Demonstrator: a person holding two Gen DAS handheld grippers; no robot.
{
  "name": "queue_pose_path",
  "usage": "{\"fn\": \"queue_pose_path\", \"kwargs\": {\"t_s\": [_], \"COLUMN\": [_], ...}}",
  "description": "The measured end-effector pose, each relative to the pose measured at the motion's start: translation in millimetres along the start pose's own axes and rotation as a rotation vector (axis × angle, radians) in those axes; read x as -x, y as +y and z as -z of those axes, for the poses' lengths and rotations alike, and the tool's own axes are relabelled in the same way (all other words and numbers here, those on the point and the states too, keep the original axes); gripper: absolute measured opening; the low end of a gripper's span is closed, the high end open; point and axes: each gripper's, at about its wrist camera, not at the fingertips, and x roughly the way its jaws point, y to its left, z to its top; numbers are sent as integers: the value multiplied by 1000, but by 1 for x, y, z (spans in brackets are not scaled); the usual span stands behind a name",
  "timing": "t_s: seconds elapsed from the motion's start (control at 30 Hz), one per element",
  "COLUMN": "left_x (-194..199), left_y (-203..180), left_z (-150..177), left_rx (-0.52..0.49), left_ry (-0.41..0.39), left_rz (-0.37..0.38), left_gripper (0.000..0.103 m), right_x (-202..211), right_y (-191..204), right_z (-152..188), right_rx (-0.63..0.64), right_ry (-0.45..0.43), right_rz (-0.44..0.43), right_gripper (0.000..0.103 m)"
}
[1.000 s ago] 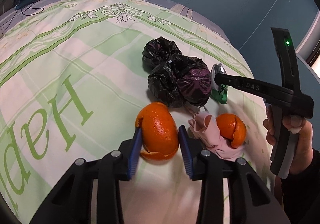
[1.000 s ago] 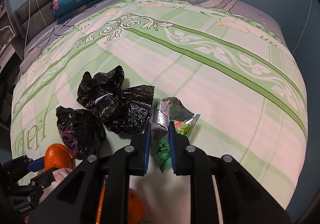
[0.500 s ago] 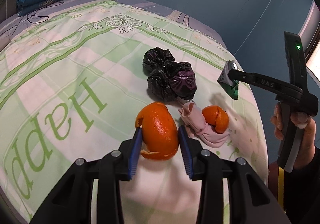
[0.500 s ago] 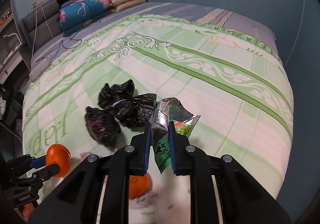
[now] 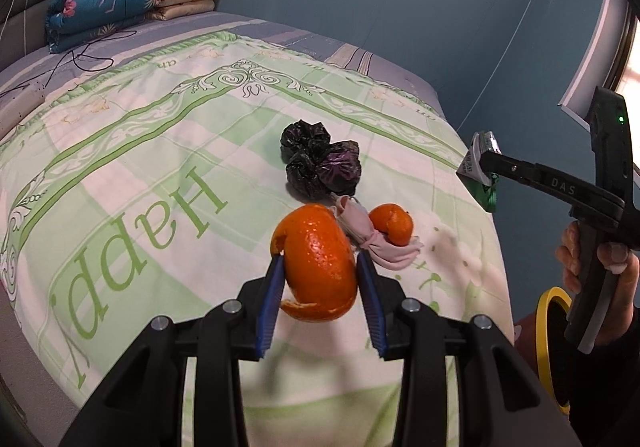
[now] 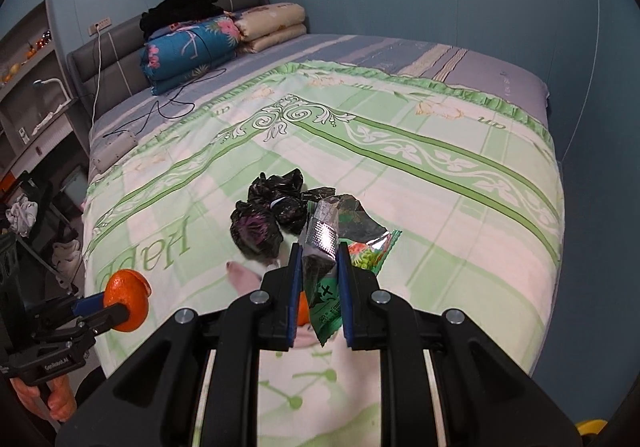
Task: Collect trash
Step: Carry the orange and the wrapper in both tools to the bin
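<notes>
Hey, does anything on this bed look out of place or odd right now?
Yes: trash lies on the bedspread. Crumpled black bags, a pink cloth and an orange peel touching it sit near the foot. The left gripper holds another peel; the right gripper holds a wrapper.

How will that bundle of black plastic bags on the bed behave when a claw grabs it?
The black plastic bags look crumpled and thin, so probably light and floppy, crushing under the pads. They seem to be several loosely bunched lumps; one may drop off. Unlikely to roll on the soft bedspread.
</notes>
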Motion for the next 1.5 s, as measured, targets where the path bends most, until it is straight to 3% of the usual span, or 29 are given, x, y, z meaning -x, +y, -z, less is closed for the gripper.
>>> {"fn": "queue_pose_path", "kwargs": {"t_s": [0.37,0.77,1.07,1.5], "left_x": [52,81,97,93], "left_y": [-40,-95,-145,-220], "left_z": [10,22,30,40], "left_rx": [-72,-137,-214,-337], "left_ry": [-63,-103,-135,-120], "left_rz": [-4,69,143,261], "left_gripper": [35,35,35,35], "right_x": [50,112,166,223], "right_y": [-5,-30,-60,-120], "right_z": [24,54,84,126], "right_rx": [-16,-65,-115,-269], "right_ry": [-40,-106,-160,-220], "right_rz": [-30,-44,21,127], "right_gripper": [16,16,16,16]}}
